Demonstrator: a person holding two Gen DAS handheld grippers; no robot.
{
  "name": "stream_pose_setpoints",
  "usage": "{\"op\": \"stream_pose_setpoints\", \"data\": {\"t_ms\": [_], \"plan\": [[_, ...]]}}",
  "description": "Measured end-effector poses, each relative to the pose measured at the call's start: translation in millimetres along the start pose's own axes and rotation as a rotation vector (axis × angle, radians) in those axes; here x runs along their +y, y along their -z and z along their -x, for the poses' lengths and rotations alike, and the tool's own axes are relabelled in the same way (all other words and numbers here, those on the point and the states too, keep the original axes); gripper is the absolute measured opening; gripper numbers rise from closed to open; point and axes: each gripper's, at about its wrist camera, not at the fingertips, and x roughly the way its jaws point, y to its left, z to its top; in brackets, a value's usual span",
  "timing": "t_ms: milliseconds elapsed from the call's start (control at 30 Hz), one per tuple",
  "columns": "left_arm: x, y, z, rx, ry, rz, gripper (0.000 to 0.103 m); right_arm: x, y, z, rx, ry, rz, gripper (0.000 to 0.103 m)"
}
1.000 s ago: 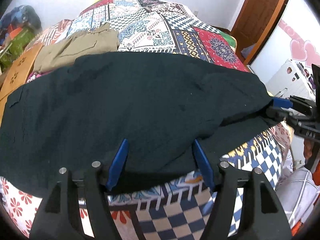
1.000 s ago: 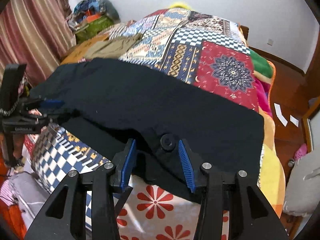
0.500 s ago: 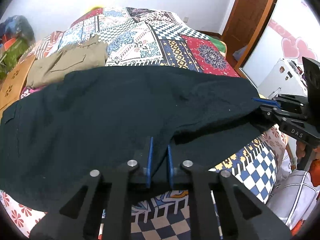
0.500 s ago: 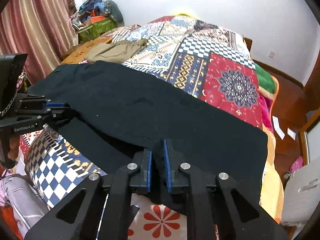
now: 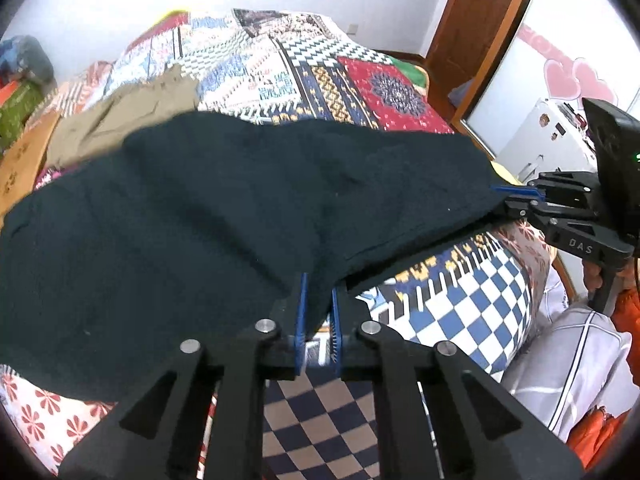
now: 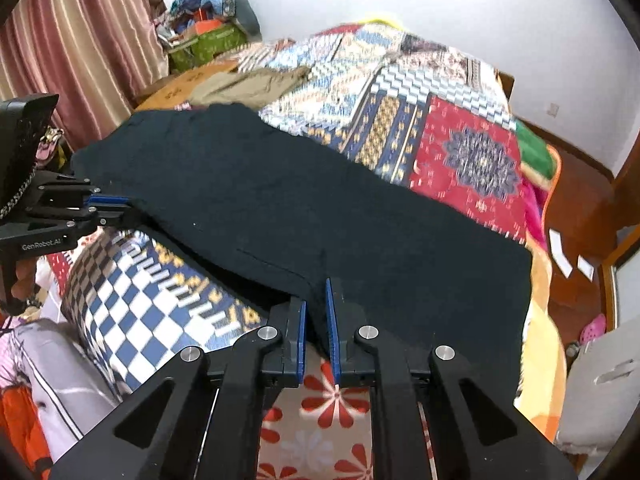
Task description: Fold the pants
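Observation:
Dark, near-black pants (image 5: 208, 200) lie spread across a patchwork quilt on the bed; they also show in the right wrist view (image 6: 320, 208). My left gripper (image 5: 318, 304) is shut on the near edge of the pants and lifts it off the quilt. My right gripper (image 6: 316, 312) is shut on the near edge further along. Each gripper shows in the other's view, the right one (image 5: 516, 194) and the left one (image 6: 116, 202), pinching the raised cloth edge. The lifted top layer hangs between them above a lower layer.
Tan folded trousers (image 5: 124, 120) lie on the quilt (image 5: 304, 80) behind the dark pants, also in the right wrist view (image 6: 248, 84). A wooden door (image 5: 480, 32) stands at the right. Striped curtains (image 6: 68, 48) and piled bags (image 6: 208, 36) are at the left.
Both grippers went from open to shut on the near edge of the pants. They have since lifted that edge up, exposing the checkered quilt below.

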Motion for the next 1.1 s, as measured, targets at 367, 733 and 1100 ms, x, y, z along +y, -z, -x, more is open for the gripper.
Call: {"op": "stream_pose_setpoints", "data": {"t_ms": [367, 733, 1100], "plan": [[17, -3, 41, -0.066, 0.002, 0.049, 0.035, -24, 15, 37, -0.010, 0.048, -0.073, 0.026], [65, 6, -9, 0.022, -0.119, 0.185, 0.043, -55, 22, 6, 0.031, 0.088, -0.221, 0.027], [97, 24, -14, -0.014, -0.211, 0.259, 0.063, -93, 49, -2, 0.042, 0.192, -0.288, 0.026]]}}
